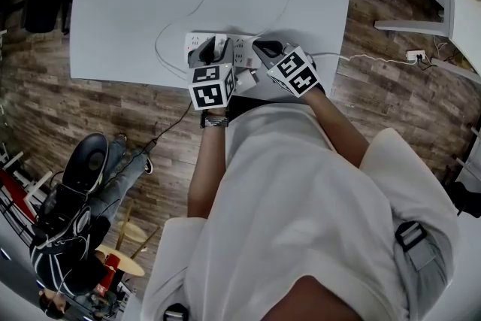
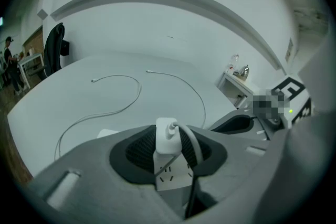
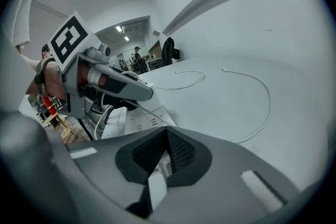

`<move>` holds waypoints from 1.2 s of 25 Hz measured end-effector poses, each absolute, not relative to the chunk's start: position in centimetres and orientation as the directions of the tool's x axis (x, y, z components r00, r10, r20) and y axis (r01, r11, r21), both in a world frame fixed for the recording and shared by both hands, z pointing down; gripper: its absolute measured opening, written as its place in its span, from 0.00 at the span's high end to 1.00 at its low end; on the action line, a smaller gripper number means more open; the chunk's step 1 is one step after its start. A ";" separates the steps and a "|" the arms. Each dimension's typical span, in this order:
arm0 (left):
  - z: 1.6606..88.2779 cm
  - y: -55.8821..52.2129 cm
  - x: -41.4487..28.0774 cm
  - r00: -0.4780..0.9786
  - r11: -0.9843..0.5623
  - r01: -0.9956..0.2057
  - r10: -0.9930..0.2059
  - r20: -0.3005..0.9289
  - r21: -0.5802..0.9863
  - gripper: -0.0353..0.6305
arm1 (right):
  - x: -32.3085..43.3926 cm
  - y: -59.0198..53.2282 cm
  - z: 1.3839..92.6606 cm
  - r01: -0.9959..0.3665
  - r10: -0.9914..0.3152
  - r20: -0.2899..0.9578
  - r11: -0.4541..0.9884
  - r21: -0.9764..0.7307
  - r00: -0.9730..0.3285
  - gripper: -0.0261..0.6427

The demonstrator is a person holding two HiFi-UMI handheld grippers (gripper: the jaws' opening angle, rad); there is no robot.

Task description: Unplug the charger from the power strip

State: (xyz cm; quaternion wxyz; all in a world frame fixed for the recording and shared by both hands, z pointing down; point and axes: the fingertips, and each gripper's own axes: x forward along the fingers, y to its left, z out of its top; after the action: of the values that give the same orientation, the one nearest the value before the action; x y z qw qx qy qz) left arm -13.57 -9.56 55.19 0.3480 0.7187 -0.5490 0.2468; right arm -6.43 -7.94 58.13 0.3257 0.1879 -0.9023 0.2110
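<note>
The left gripper (image 2: 168,150) clamps the charger (image 2: 166,132), which stands upright in the strip (image 2: 173,178) by the tabletop's (image 1: 135,19) near edge. The right gripper (image 3: 167,152), nearly closed, seems to pinch the strip's end beside it. The pull likely goes straight up.

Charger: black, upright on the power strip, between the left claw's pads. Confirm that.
Not right. The charger is white, not black, as the left gripper view shows. The rest holds: it stands upright on the power strip, between the pads of the left claw.
</note>
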 end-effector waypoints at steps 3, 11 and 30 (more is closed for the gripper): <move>55.2 -7.6 -11.3 0.240 -0.183 -0.970 -0.624 0.744 0.160 0.74 | -4.3 -6.1 58.2 -0.474 -0.212 0.659 0.845 -0.248 -0.722 0.96; 55.8 -5.1 -7.6 0.186 -0.212 -0.975 -0.633 0.752 0.063 0.74 | -0.8 -3.7 59.2 -0.464 -0.216 0.647 0.852 -0.241 -0.732 0.96; 54.9 -6.3 -9.8 0.290 -0.085 -0.946 -0.654 0.698 0.313 0.73 | -2.5 -4.8 58.4 -0.465 -0.218 0.651 0.854 -0.234 -0.727 0.96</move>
State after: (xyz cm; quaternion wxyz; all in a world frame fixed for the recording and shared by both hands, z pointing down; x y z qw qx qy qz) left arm -9.77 -6.32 54.94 0.3746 0.7105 -0.5631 0.1946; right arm -2.49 -4.78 58.39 0.3179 0.1879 -0.9087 0.1948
